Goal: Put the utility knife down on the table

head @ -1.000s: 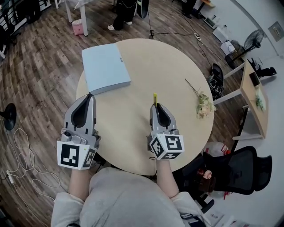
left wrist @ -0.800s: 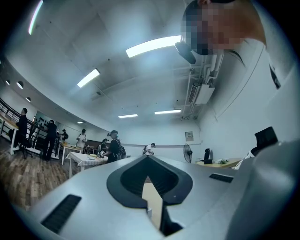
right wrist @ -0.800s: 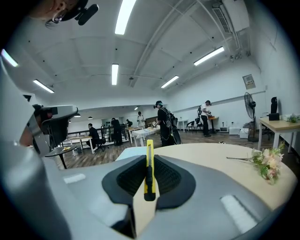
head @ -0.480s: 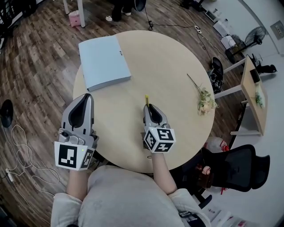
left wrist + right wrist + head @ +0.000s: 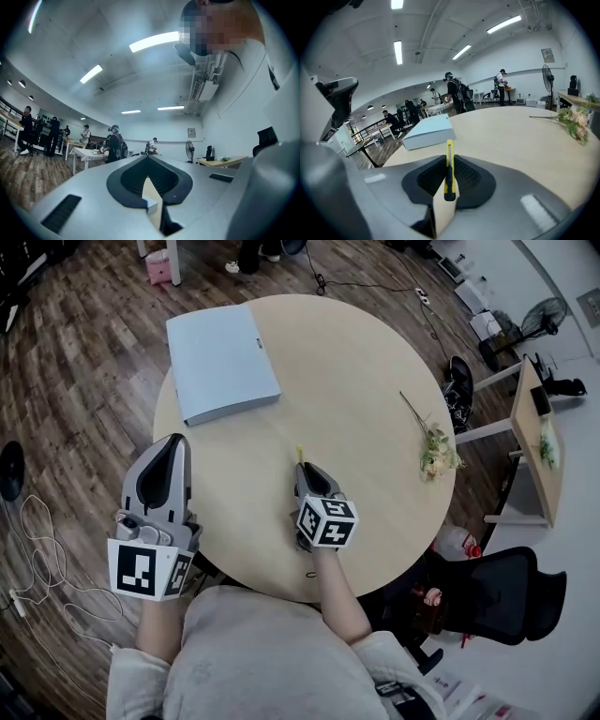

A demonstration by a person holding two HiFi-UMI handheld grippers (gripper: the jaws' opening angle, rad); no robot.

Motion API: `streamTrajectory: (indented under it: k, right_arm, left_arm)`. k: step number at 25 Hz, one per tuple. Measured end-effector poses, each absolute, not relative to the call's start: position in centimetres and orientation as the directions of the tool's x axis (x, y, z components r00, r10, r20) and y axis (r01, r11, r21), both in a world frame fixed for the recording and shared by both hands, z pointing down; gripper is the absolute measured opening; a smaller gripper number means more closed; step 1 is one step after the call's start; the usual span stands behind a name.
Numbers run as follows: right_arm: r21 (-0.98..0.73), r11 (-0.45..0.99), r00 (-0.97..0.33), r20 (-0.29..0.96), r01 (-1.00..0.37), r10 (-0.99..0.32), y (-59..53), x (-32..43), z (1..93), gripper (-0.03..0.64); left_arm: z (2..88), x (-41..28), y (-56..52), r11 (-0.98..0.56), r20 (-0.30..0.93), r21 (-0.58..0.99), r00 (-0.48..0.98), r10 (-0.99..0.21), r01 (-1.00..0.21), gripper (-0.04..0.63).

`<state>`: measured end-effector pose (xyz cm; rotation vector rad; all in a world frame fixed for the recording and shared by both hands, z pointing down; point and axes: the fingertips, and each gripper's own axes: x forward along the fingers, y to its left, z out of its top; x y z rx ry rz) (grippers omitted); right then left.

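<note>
A thin yellow utility knife (image 5: pixel 448 165) stands on edge between the black pads of my right gripper (image 5: pixel 449 161), which is shut on it. In the head view the knife's yellow tip (image 5: pixel 300 454) pokes out ahead of that gripper (image 5: pixel 306 468), held low over the near middle of the round beige table (image 5: pixel 375 371). I cannot tell whether the knife touches the tabletop. My left gripper (image 5: pixel 174 442) hangs at the table's left rim. In its own view its jaws (image 5: pixel 146 158) meet at the tips with nothing held.
A flat pale-blue box (image 5: pixel 221 360) lies at the table's far left, also in the right gripper view (image 5: pixel 429 131). A dried flower sprig (image 5: pixel 431 451) lies near the right rim (image 5: pixel 574 119). Wooden floor, cables, a black office chair (image 5: pixel 506 601) and side tables surround the table.
My right gripper has drawn back toward the table's near edge and a little left, the knife still in it. The left gripper has barely moved.
</note>
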<state>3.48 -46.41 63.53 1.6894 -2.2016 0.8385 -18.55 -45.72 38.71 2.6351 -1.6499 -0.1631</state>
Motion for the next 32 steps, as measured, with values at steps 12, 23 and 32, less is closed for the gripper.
streamTrajectory:
  k: [12,23,32]
  right_arm:
    - [-0.277,0.126,-0.284,0.659,-0.953,-0.696,-46.7,2.7,69.9,0.060]
    - [-0.254,0.104,-0.260,0.720,-0.962,-0.644,-46.6,2.7,71.8,0.061]
    - [-0.229,0.125,-0.255,0.732,-0.965,-0.632,-46.7,2.5,72.1,0.066]
  left_arm:
    - [39.9,-20.2,-46.3,-0.414,-0.039,0.079,0.412,-0.910,-0.907,0.008]
    - [40.7,-20.9,-46.9,-0.401,-0.020,0.081,0.401,-0.916,-0.913,0.008]
    - [40.8,-20.6,-47.0,-0.405,-0.021,0.080,0.405,-0.914,-0.911,0.008]
